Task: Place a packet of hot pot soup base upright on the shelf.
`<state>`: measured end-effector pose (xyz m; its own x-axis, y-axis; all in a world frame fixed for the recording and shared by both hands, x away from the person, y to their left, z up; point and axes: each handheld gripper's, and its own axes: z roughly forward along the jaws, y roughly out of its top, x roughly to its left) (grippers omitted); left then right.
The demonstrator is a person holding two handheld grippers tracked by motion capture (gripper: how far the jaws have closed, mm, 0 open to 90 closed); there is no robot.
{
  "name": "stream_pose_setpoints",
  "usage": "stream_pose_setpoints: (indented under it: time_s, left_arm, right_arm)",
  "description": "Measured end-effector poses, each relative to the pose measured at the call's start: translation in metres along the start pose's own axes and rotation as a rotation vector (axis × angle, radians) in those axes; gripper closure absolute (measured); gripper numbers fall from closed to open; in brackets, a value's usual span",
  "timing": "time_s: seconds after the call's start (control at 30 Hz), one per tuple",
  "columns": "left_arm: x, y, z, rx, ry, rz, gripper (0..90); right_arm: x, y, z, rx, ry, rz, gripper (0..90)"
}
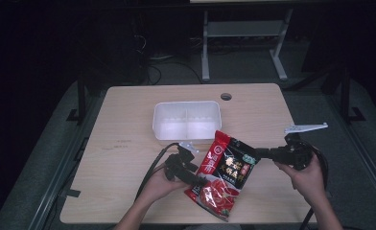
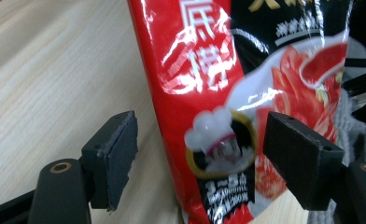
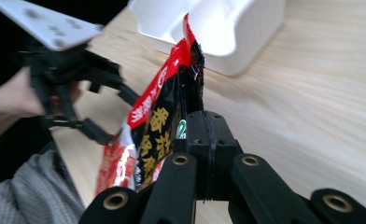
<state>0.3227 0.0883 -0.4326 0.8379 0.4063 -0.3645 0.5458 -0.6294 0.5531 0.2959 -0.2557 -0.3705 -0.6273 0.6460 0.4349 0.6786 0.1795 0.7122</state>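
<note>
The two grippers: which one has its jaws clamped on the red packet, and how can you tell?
The right gripper: its jaws are pressed together on the red packet's edge. The left gripper's jaws stand wide apart, the packet between them untouched.

One camera sits high above the person's side and looks forward and down on the whole wooden surface [image 1: 128, 143]. The left gripper view rides low on its gripper and looks along its two jaws, very close to the red packet [image 2: 209, 93]. The right gripper view looks along its own jaws toward the white tray [image 3: 228, 32]. All three views share the red packet and the surface.
</note>
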Motion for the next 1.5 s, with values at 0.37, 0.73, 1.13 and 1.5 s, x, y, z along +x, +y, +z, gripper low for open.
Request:
stream_pose_setpoints:
  time_s: [0.37,0.73,1.13,1.5]
  left_arm:
    - [0.004,0.002,0.000,-0.018,-0.066,-0.009,50.8]
    - [0.001,-0.006,-0.009,-0.051,-0.010,0.030,74.5]
    - [-0.003,-0.008,-0.013,-0.051,0.013,0.062,76.3]
    - [-0.005,-0.012,-0.013,-0.046,0.018,0.074,75.9]
  right_arm:
    - [0.021,0.011,-0.001,-0.017,0.044,-0.049,89.2]
    - [0.015,0.010,0.005,-0.022,0.025,-0.037,78.7]
    - [0.003,-0.004,0.036,0.058,0.058,-0.013,44.2]
    - [0.008,-0.004,0.054,0.106,0.094,-0.007,58.7]
